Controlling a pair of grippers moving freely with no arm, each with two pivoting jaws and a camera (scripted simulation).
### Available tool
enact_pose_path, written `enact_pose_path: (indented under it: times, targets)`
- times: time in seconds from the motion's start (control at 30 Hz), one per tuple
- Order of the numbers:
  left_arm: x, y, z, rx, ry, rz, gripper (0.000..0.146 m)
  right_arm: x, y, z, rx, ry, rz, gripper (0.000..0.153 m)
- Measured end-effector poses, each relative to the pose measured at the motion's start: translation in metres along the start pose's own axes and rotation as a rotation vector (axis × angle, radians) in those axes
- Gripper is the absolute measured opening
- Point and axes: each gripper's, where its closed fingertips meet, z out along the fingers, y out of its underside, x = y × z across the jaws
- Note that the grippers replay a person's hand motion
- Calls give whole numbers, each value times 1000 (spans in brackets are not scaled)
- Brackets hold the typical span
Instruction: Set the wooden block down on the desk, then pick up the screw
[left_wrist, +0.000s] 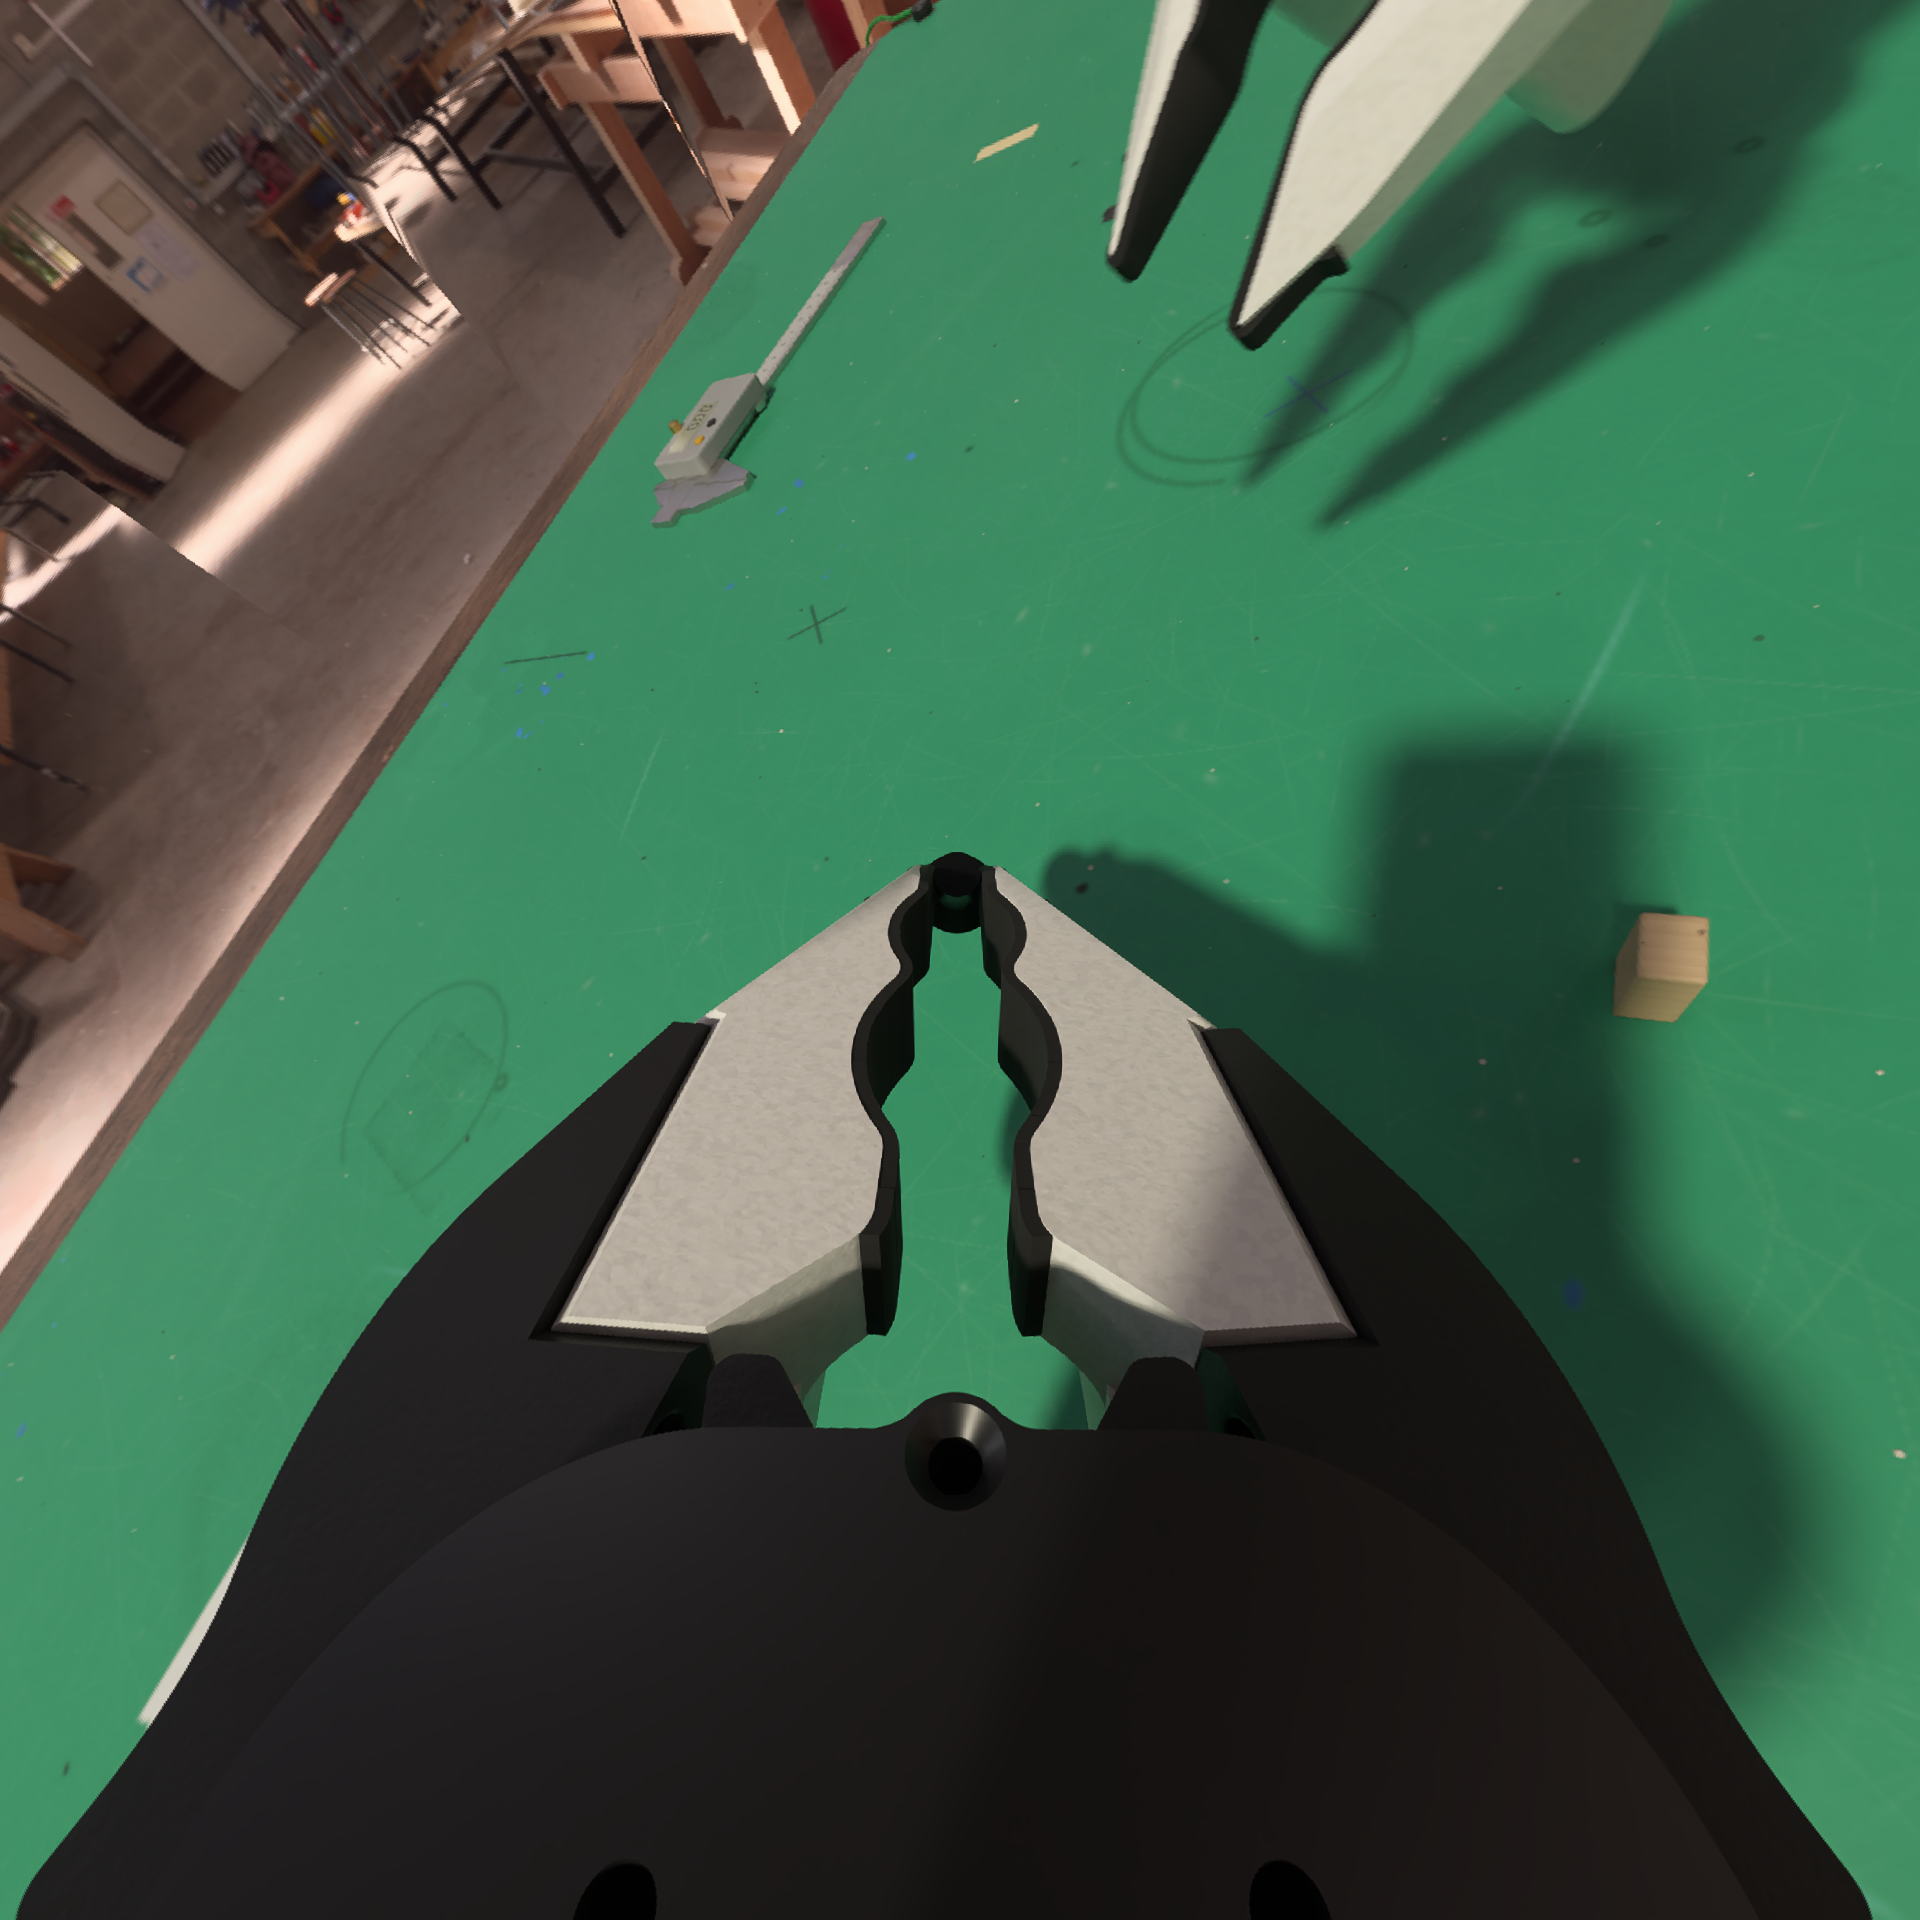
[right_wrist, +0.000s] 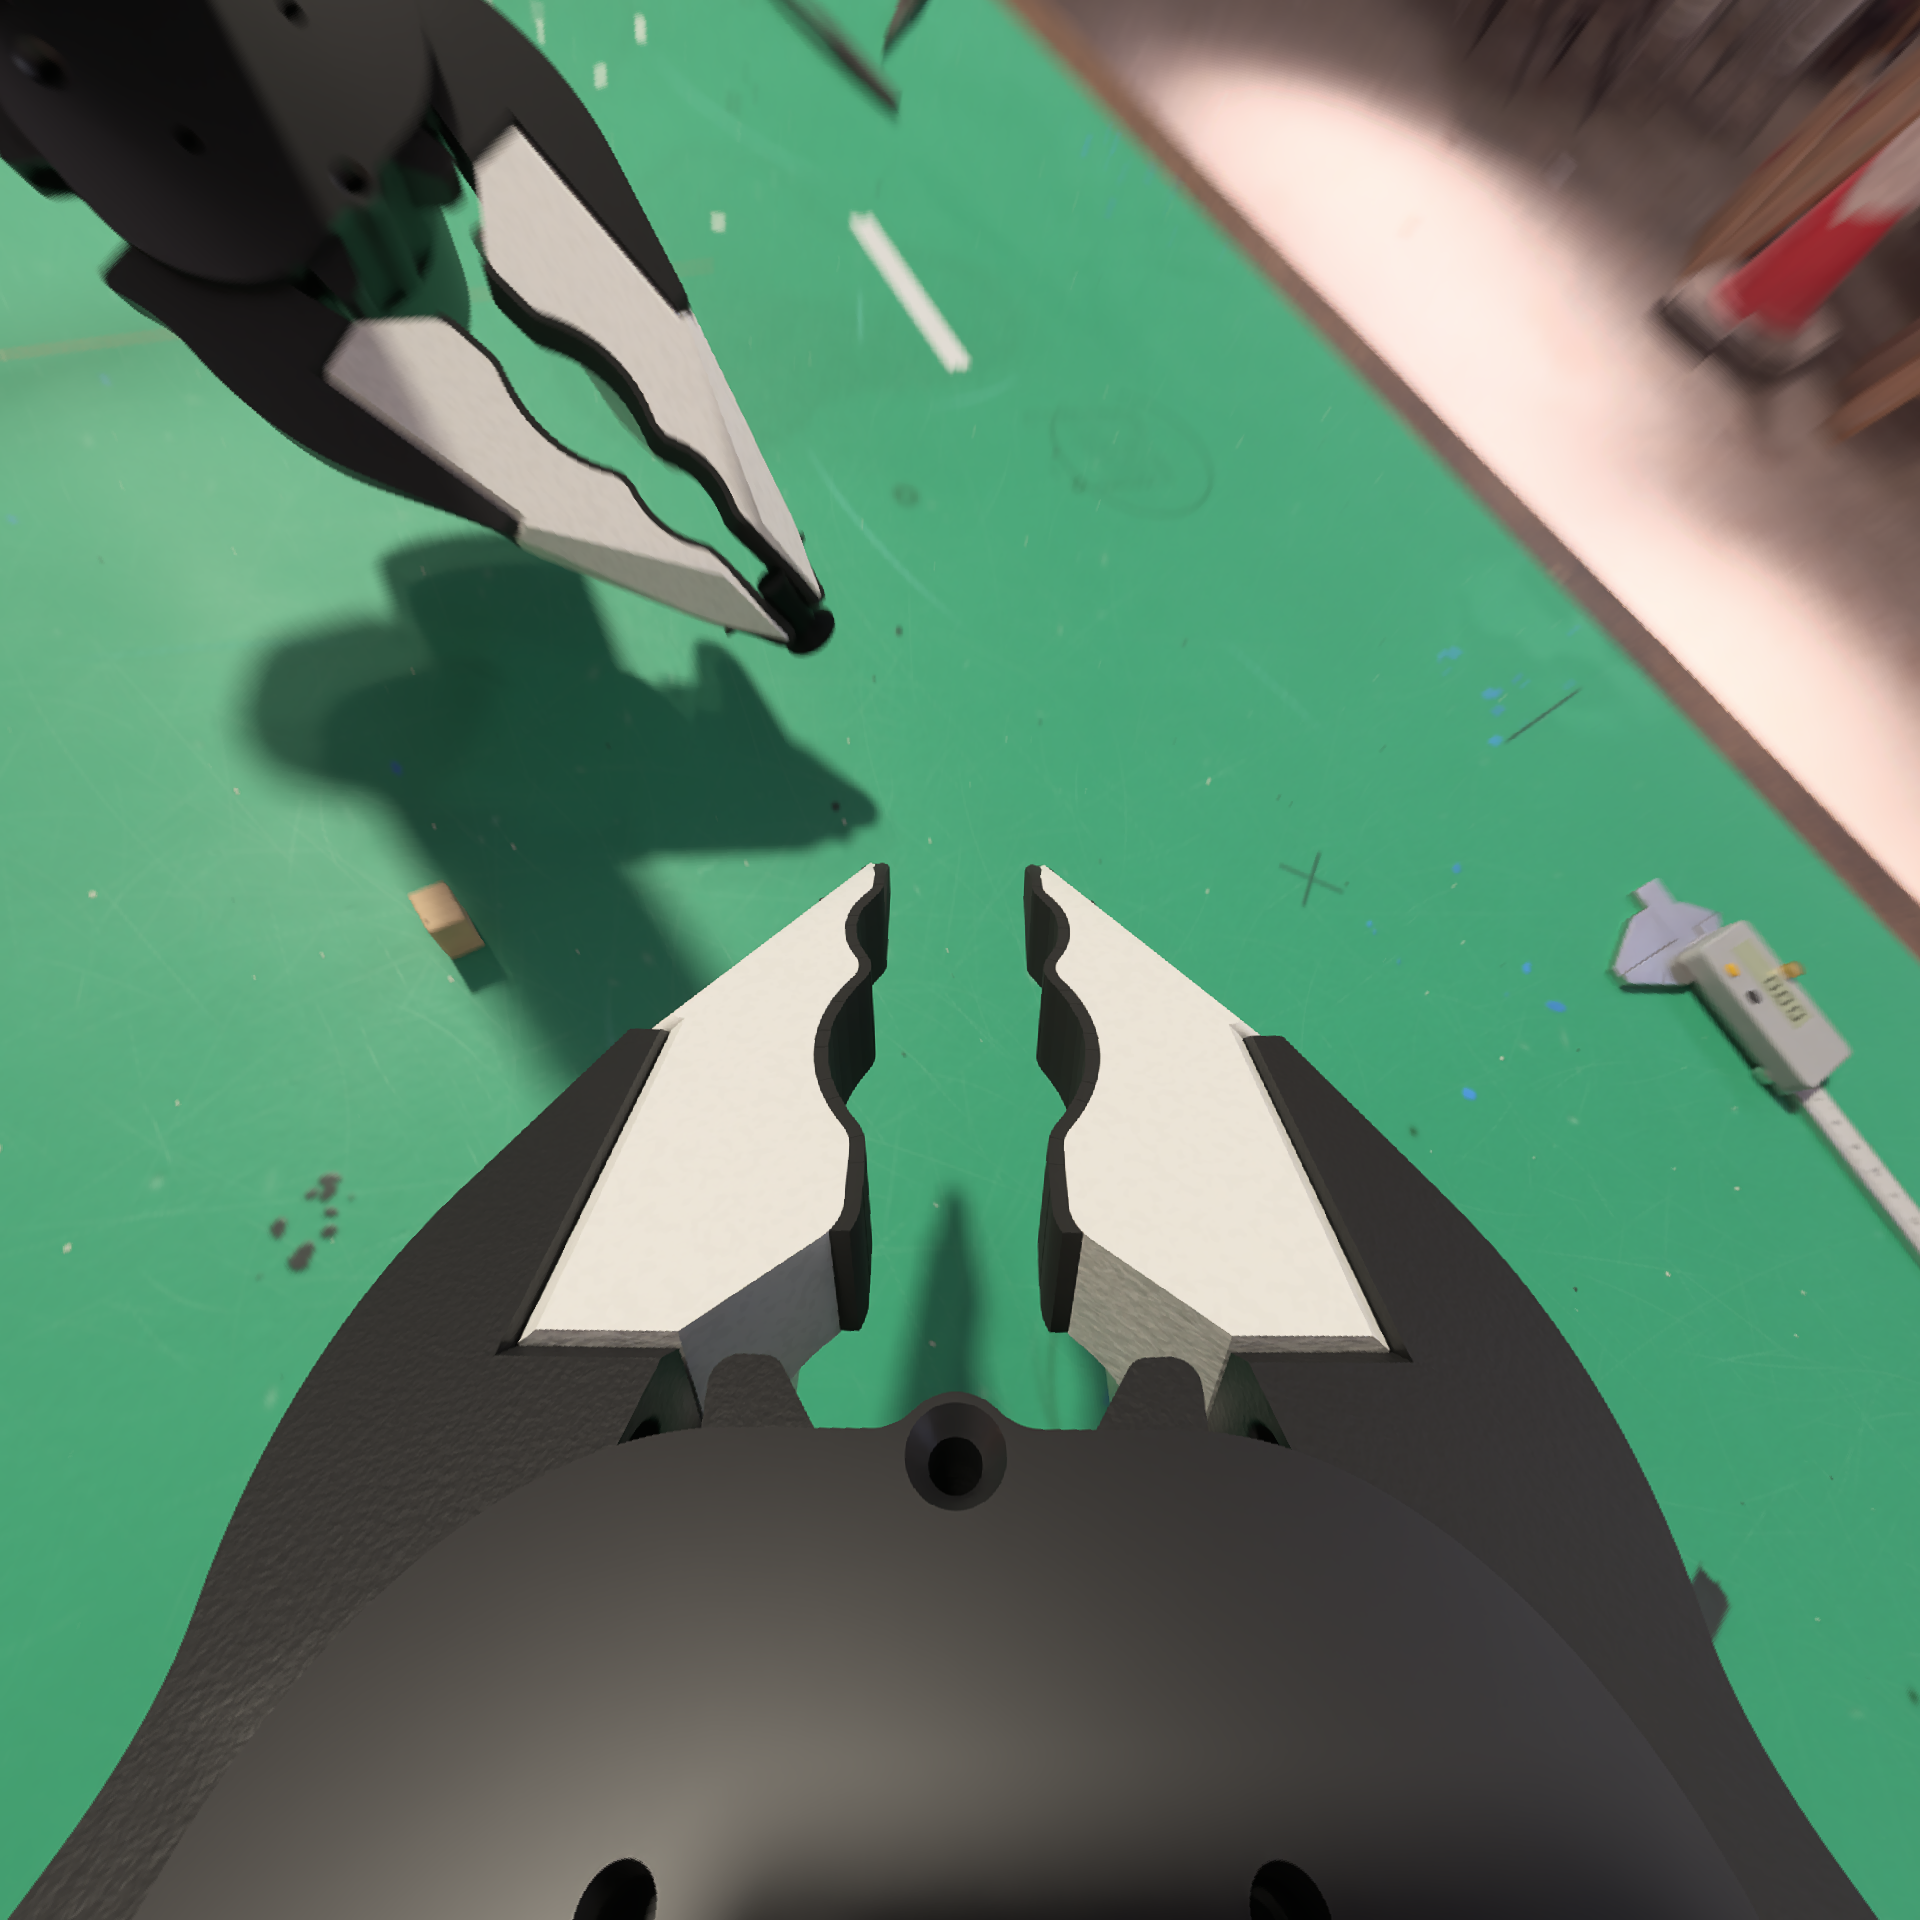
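My left gripper (left_wrist: 956, 883) is shut on a small black screw (left_wrist: 956, 896) pinched at its fingertips, held above the green desk (left_wrist: 1039, 644). It also shows in the right wrist view (right_wrist: 800, 613), with the screw (right_wrist: 808, 627) at its tips and its shadow on the mat below. The small wooden block (left_wrist: 1660, 966) lies on the desk to the right of my left gripper, apart from both grippers; it also shows in the right wrist view (right_wrist: 447, 920). My right gripper (right_wrist: 956, 883) is open and empty above the desk, and it shows in the left wrist view (left_wrist: 1195, 296) at the top.
A grey digital caliper (left_wrist: 717, 416) lies near the desk's brown edge (left_wrist: 582, 457); it also shows in the right wrist view (right_wrist: 1756, 997). A white strip (right_wrist: 909, 291) lies farther off. Beyond the edge is a workshop floor with benches.
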Motion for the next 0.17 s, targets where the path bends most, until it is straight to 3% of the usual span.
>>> enact_pose_path:
  times: [0.1, 0.17]
  targets:
    - [-3, 2, 0, -4, -18, 17, 8, 11, 8, 12, -147, -84, 8, 30]
    - [-5, 3, -1, 0, -28, 27, 8, 18, 10, 19, -227, -111, -6, 41]
